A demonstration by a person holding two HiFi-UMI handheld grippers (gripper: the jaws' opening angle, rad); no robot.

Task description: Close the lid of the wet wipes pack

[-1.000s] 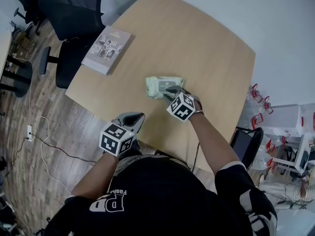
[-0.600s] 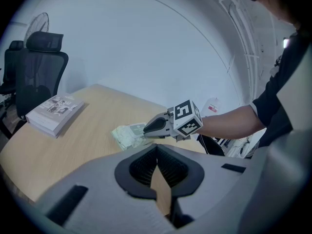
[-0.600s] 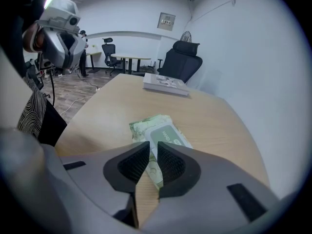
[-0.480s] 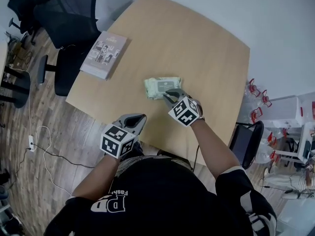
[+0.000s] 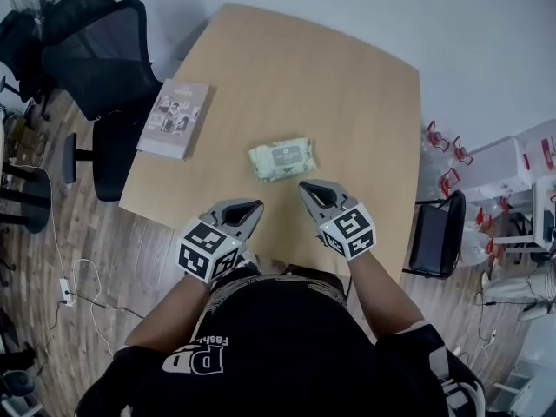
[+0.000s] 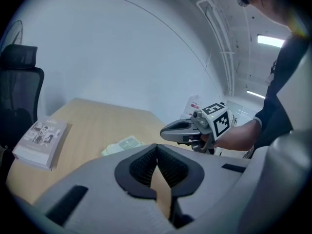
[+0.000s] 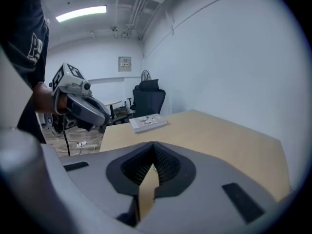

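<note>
The right gripper (image 5: 311, 189) has drawn back from the one wet wipes pack (image 5: 281, 158), jaws just closed empty like the left gripper (image 5: 247, 208); its view shows one book (image 7: 147, 122).

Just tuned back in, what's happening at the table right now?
A person holds a gripper in each hand above the near edge of the table. The wet wipes pack lies flat mid-table, its lid apparently down, and neither gripper touches it. The left gripper is shut and empty; the right gripper has just closed its fingers on nothing. A book lies near the table's left edge.
</note>
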